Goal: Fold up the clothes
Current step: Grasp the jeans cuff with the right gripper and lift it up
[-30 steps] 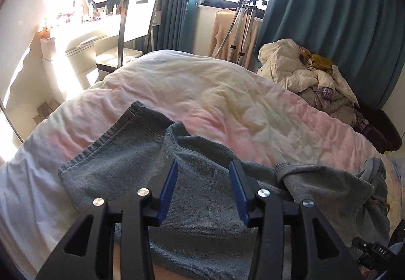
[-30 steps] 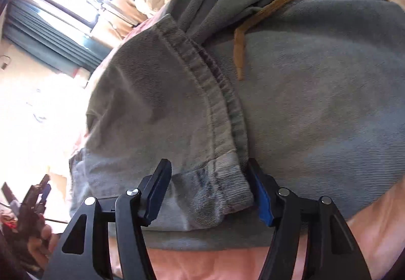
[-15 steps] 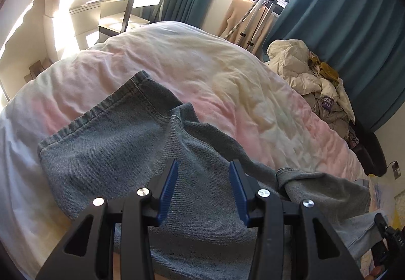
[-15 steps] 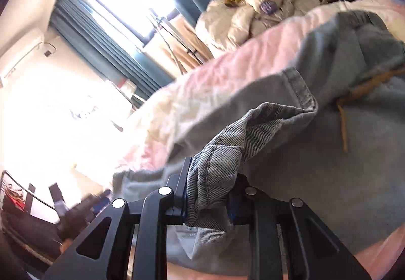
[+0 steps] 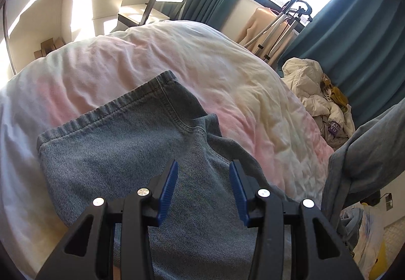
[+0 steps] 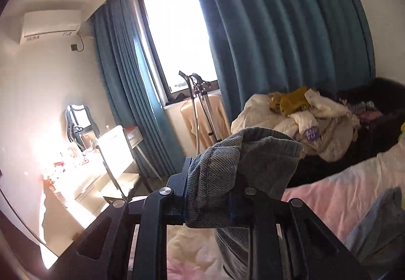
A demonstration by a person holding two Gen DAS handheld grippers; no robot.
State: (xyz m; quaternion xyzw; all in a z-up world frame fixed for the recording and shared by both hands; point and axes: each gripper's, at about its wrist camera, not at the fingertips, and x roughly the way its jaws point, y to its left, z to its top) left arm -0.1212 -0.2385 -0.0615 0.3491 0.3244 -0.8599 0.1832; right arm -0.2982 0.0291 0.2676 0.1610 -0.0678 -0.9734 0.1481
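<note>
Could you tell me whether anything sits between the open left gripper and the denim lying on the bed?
Nothing visible does. The left gripper hangs open directly over the denim garment spread on the duvet, with only air between. The right gripper is clamped on another part of it, lifted off to the side.

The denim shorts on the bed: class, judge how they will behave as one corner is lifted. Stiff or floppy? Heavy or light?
Probably floppy: the denim shorts bunch and fold where the right gripper pinches them. Likely fairly heavy for cloth, since the lifted part hangs in thick drapes. Unlikely to slip: the twill looks coarse and the hem is thick.
</note>
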